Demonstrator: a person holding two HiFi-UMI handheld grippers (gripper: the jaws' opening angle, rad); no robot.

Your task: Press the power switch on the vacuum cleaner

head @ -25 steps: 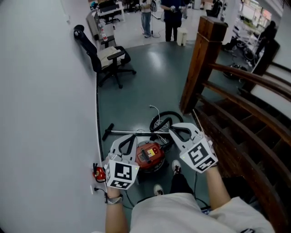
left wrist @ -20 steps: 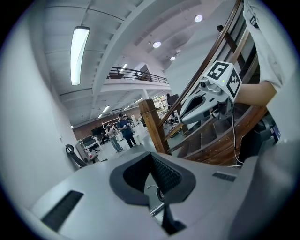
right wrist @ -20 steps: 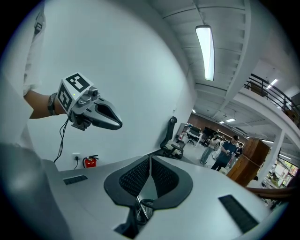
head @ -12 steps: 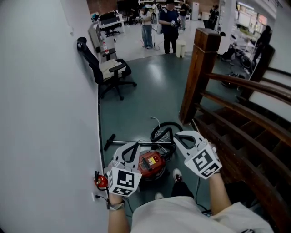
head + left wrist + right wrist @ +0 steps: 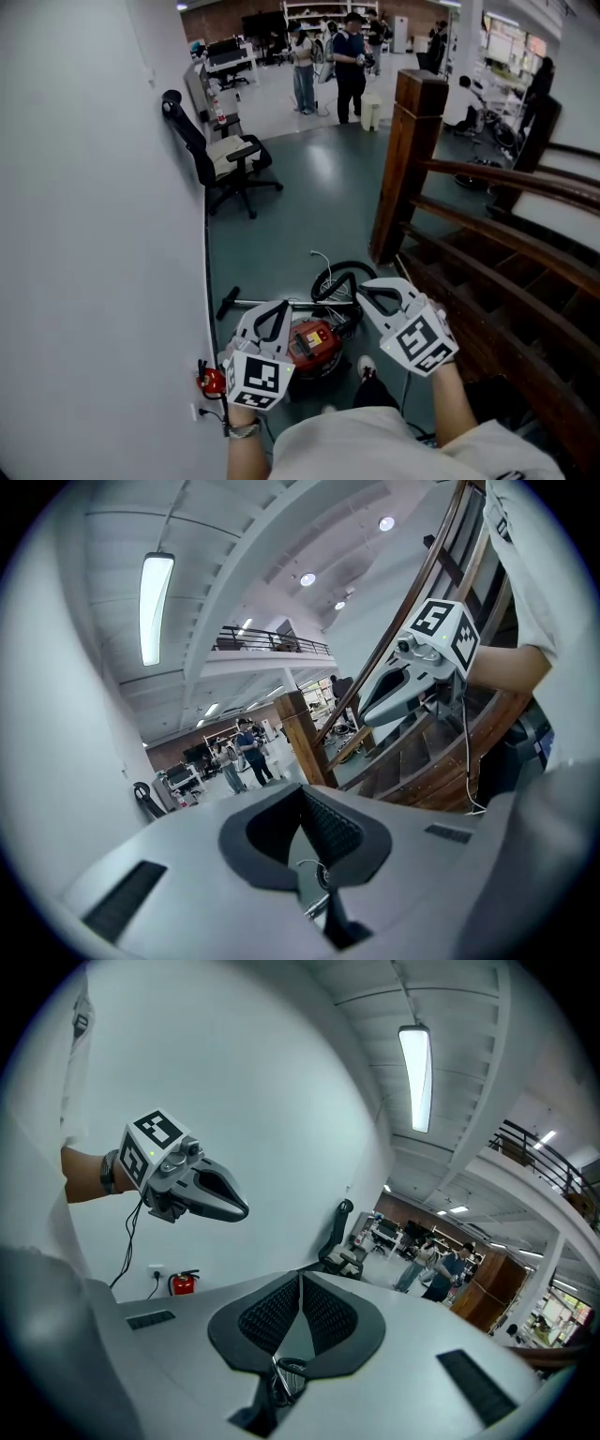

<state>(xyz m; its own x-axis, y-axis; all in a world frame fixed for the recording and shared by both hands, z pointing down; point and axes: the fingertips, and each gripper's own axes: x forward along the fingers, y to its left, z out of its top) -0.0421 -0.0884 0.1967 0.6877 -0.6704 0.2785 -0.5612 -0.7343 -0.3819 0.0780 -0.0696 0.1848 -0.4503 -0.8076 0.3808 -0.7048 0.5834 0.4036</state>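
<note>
In the head view a red and black vacuum cleaner (image 5: 311,345) lies on the grey-green floor by the white wall, below both grippers. Its black hose (image 5: 337,275) coils behind it and its wand (image 5: 267,303) lies to the left. My left gripper (image 5: 273,317) hangs over the vacuum's left side, jaws shut and empty. My right gripper (image 5: 368,292) is held above its right side, also shut on nothing. In the left gripper view my own left gripper (image 5: 301,794) shows tips together, with the right gripper (image 5: 367,714) off to the right. The right gripper (image 5: 300,1281) faces the wall, the left gripper (image 5: 240,1209) beside it.
A small red fire extinguisher (image 5: 210,382) and a wall socket sit low on the wall at left. A wooden stair post (image 5: 405,159) and railing (image 5: 506,183) close off the right. A black office chair (image 5: 225,155) stands farther back. People (image 5: 351,56) stand far off.
The head view has tipped upward, so the vacuum and both grippers sit lower in the frame. Both grippers stay shut above the vacuum, about as far apart as before.
</note>
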